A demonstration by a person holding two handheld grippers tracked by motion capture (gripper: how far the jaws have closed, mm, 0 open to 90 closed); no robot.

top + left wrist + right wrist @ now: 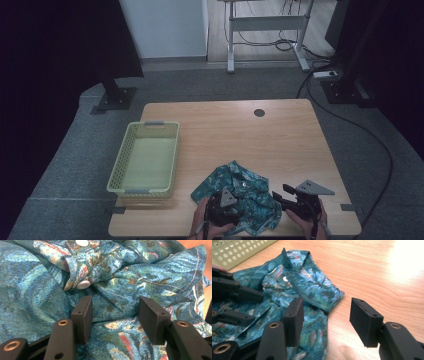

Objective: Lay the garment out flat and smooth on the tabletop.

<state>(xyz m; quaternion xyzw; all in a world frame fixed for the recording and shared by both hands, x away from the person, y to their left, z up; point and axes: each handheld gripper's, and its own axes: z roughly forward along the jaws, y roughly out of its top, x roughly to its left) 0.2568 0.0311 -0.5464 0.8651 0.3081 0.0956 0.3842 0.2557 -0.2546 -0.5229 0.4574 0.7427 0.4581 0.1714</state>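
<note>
A crumpled teal patterned shirt [240, 192] with white buttons lies near the table's front edge. My left gripper [231, 212] rests over the shirt's near side; in the left gripper view the shirt [117, 272] lies under its open jaws [117, 320], which hold nothing. My right gripper [281, 196] sits just right of the shirt, open. In the right gripper view its left jaw stands over the shirt's hem [312, 302] and its right jaw over bare wood; the gripper [329, 320] grips nothing. The other gripper [234, 300] shows at that view's left.
A pale green mesh basket [124, 150] stands empty on the table's left side, also at the corner of the right gripper view [234, 250]. The wooden table [280, 140] has a round cable hole [259, 112] at the back. Stands and cables lie on the floor beyond.
</note>
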